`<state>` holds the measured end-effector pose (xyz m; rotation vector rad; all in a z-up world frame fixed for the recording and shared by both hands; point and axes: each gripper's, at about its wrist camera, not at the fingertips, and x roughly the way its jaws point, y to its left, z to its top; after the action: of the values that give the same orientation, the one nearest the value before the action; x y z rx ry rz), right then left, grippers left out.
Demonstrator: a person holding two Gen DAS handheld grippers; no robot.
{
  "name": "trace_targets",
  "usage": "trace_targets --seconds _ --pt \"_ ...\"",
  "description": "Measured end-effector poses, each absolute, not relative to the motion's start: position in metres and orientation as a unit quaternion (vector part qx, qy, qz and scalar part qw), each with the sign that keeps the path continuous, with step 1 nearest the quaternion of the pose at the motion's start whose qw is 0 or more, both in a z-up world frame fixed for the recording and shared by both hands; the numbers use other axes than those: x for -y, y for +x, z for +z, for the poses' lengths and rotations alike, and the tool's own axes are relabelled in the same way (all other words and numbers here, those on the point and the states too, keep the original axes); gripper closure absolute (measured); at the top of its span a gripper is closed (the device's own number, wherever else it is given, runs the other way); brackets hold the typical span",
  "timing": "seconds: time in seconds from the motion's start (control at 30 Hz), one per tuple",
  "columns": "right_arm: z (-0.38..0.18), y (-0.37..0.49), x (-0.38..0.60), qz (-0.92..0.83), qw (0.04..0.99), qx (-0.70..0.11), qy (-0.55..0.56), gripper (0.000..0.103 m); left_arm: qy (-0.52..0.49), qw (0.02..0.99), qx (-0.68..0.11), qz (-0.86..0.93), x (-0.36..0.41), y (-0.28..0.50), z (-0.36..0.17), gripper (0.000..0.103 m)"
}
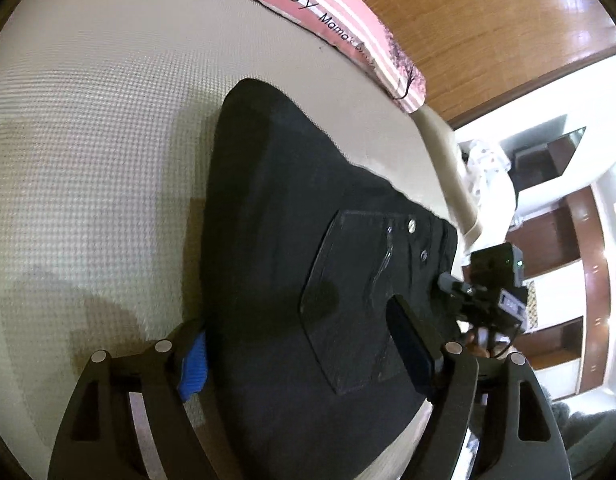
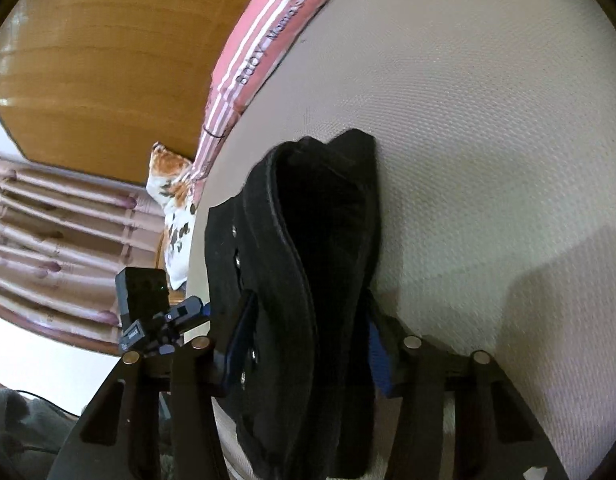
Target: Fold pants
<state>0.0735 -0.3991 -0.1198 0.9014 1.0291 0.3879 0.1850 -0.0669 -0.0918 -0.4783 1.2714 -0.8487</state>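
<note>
Item: black pants [image 1: 292, 216], one pair, lying on the cream textured mattress [image 1: 88, 128], stretched away ahead of your left gripper [image 1: 304, 344] with the waist end nearest and a back pocket [image 1: 347, 296] facing up.

Left gripper: jaws stand wide, one finger at each side of the waist end; whether the pads press the cloth cannot be told.

Right gripper [image 2: 308, 344]: jaws about half closed around a bunched, raised part of the waistband [image 2: 292, 264]; it looks gripped, though the pad contact is hidden by the dark cloth.

Handling, as a judgement: soft, limp and light, thicker and firmer along the waistband and the pocket seams; metal studs [image 1: 411, 225] give nothing to grip. Take hold at the waistband corners, where layered cloth should slip least; expect the legs to drag and crease on the rough mattress.

Writing: "Baby" and "Mama's", then unreadable, on the pink striped edging [image 1: 335, 12] beyond the pants.
</note>
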Motion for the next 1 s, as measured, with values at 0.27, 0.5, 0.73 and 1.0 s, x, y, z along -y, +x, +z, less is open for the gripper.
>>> trace_targets --seconds 0.27,0.5,0.73,1.0 --pt "-0.120 0.087 0.387 0.176 0.762 -0.469 0.409 0.057 -0.182 0.711 -0.569 -0.370 0.071 0.185 -0.091 0.048" --pt "-0.120 0.092 0.382 0.154 0.764 -0.470 0.414 0.058 -0.180 0.720 -0.570 -0.354 0.068 0.184 -0.091 0.070" --pt "-0.118 0.090 0.375 0.117 0.771 -0.458 0.426 0.065 -0.119 0.754 -0.558 -0.325 0.088 0.177 -0.079 0.078" --pt "-0.097 0.092 0.361 0.088 0.787 -0.445 0.417 0.073 -0.026 0.795 -0.527 -0.298 0.109 0.161 -0.057 0.083"
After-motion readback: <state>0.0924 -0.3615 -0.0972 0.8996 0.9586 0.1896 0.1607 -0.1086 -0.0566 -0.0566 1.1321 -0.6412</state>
